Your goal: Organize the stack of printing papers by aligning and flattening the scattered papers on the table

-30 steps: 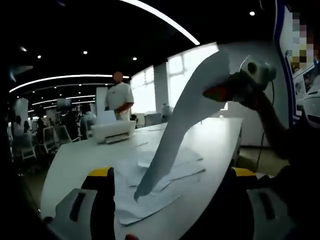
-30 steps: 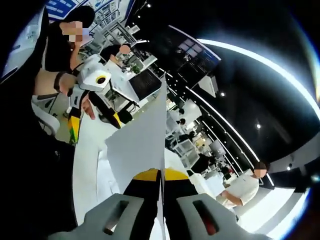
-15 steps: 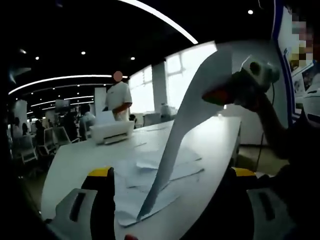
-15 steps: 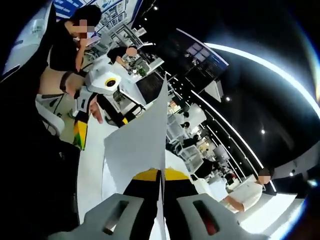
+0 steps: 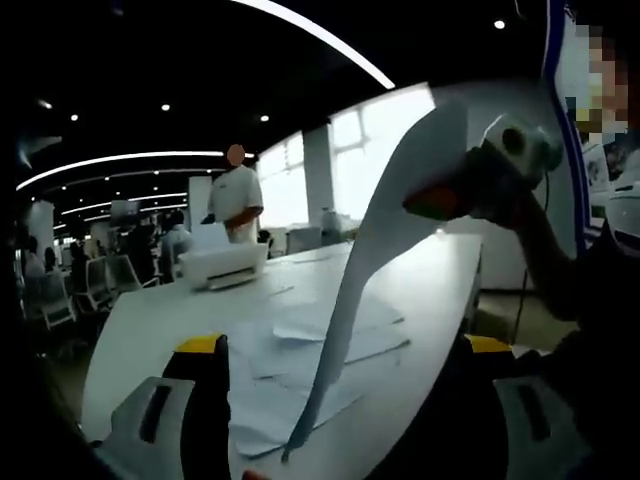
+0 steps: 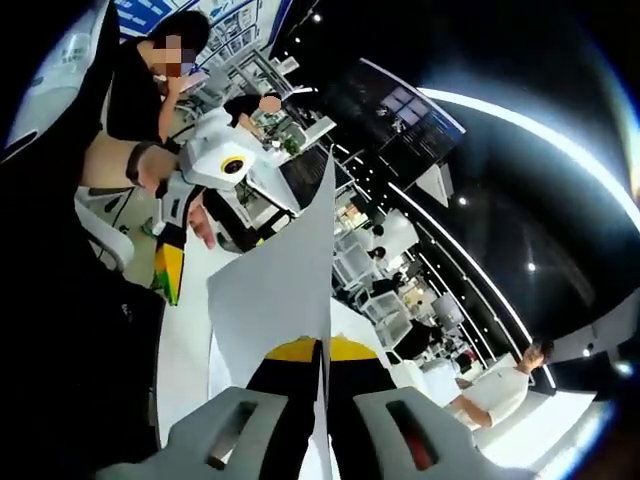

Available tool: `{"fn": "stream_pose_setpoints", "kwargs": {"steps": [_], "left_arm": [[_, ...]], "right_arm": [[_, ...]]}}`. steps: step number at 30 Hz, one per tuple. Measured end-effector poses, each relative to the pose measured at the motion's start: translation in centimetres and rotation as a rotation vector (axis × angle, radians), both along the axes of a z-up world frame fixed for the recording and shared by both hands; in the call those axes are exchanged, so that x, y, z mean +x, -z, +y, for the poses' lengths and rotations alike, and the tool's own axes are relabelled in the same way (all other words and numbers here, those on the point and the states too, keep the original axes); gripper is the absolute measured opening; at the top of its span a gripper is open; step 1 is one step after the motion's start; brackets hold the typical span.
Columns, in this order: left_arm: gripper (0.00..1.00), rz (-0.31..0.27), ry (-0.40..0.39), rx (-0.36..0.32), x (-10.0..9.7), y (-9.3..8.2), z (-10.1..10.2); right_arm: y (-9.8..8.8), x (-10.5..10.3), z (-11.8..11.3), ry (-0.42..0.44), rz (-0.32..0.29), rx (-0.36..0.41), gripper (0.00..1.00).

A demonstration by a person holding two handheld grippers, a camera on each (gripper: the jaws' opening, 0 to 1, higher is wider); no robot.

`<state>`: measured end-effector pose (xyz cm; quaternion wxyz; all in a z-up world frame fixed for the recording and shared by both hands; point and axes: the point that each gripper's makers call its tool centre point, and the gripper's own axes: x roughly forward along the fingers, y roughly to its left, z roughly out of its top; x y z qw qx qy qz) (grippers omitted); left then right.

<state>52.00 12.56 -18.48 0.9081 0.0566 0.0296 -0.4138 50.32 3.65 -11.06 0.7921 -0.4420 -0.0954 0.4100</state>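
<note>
Worktop (image 5: 160, 320), white and long, running from 6 toward 12 o'clock in the left gripper view, carrying everything. Scattered papers (image 5: 340, 335) spread loosely over its near half, overlapping at odd angles, not yet squared into a stack. Printer (image 5: 226, 262) standing well back at about 10 o'clock, apart from the papers; a person in white behind it.

Single sheet (image 5: 385, 250) lifted clear of the worktop, hanging in a long curve with its lower corner drooping down just above the loose papers near 6 o'clock — held high by one edge, probably so it swings free and can be laid square on the rest. Same sheet (image 6: 285, 290) seen edge-on in the right gripper view, rising toward 12 o'clock from the jaws.

Right claw (image 6: 322, 375) closed tight on that sheet, pads pinching its edge; also seen at 2 o'clock in the left gripper view (image 5: 440, 198), gripping the sheet's upper part. Left claw (image 5: 345, 400) spread wide with nothing between its jaws, held low over the worktop, likely ready to steady or press the papers.
</note>
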Motion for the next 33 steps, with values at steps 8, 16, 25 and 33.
{"fn": "stream_pose_setpoints", "kwargs": {"steps": [8, 16, 25, 33], "left_arm": [[0.97, -0.009, -0.003, -0.004, 0.1, -0.4, -0.1], [0.94, -0.014, -0.013, 0.000, 0.8, -0.2, 0.1], [0.92, -0.020, -0.024, -0.016, 2.1, -0.1, 0.1], [0.92, -0.025, -0.033, -0.005, 2.5, 0.2, -0.1]], "right_arm": [[-0.1, 0.1, -0.1, 0.000, -0.003, -0.003, 0.00], [0.1, 0.3, 0.6, -0.013, -0.007, -0.016, 0.00], [0.0, 0.2, 1.2, -0.033, -0.008, -0.012, 0.00], [-0.1, 0.0, 1.8, -0.048, -0.019, -0.018, 0.00]]}}
